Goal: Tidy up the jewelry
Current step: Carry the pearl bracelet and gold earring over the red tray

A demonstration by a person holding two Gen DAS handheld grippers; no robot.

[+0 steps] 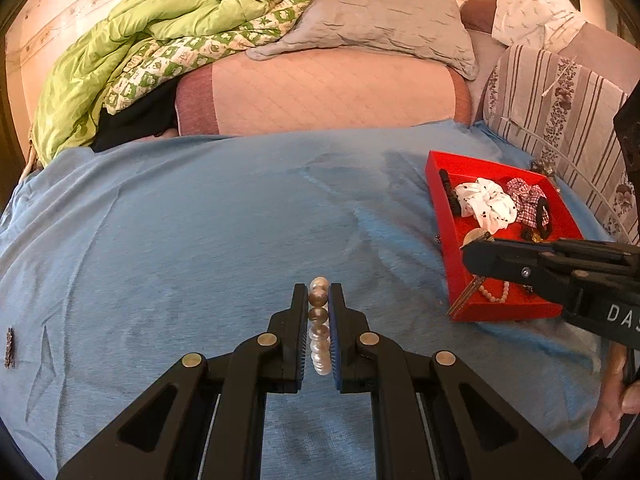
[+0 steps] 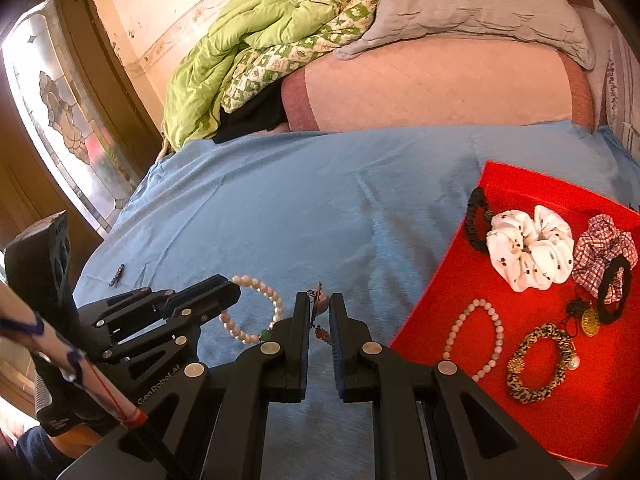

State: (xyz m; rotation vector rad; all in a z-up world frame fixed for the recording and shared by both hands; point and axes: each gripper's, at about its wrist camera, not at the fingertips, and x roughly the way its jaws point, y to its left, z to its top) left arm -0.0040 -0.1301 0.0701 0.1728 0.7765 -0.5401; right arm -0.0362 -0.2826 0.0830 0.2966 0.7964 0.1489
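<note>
My left gripper (image 1: 319, 312) is clamped on a pearl bracelet (image 1: 319, 328), held above the blue sheet (image 1: 200, 220) near its front edge, and my right gripper (image 2: 319, 312) pinches a small brooch-like piece (image 2: 318, 300) I cannot identify. I judge this the carrying step: both pieces next need a short swing right to the red tray (image 2: 520, 184) on the sheet's right side, releasing clear of the scrunchies (image 2: 528, 252) and beads (image 2: 476, 336). Behind lie a green quilt (image 1: 120, 60) and grey pillow (image 1: 380, 12).

White letters "DAS", cut off by the frame edge, were seen on the right gripper (image 1: 472, 258); "GenRobot.AI" was embossed on the left gripper (image 2: 232, 292).
</note>
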